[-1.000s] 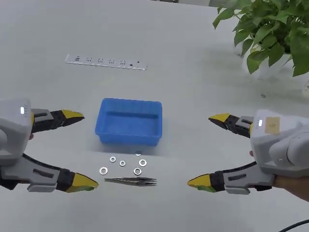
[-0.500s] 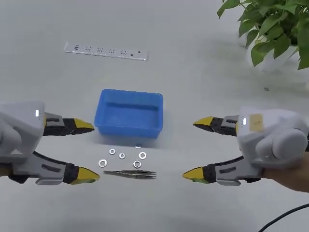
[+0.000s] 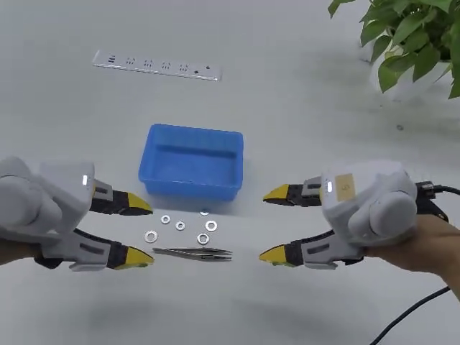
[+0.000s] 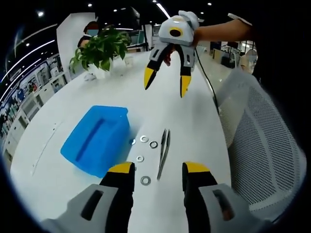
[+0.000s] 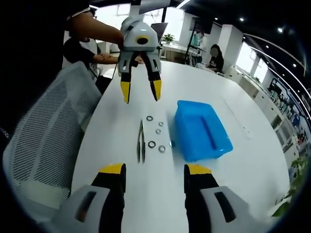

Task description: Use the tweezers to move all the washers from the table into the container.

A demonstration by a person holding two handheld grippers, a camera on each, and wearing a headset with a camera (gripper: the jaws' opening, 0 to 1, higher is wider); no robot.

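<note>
Both grippers are drawing in toward the middle of the table [image 3: 309, 108], each now sitting closer to the tweezers [image 3: 192, 252] than a second ago. The left gripper [image 3: 144, 232] is hovering just left of the tweezers' end with its jaws spread wide and nothing between them. The right gripper [image 3: 267, 225] is hanging a little farther off on the other side, jaws equally wide apart and gripping nothing. The tweezers are lying flat on the table between the two grippers, untouched. The washers [image 3: 180, 226] are lying loose on the table in a small cluster just beyond the tweezers, between them and the near wall of the blue container [image 3: 190, 190], one of them right at the foot of that wall. In the gripper views each gripper is facing the other across the tweezers and washers. A white power strip [image 3: 157, 65] is lying well beyond the container, and a potted plant [image 3: 413, 36] is standing at the far right.
</note>
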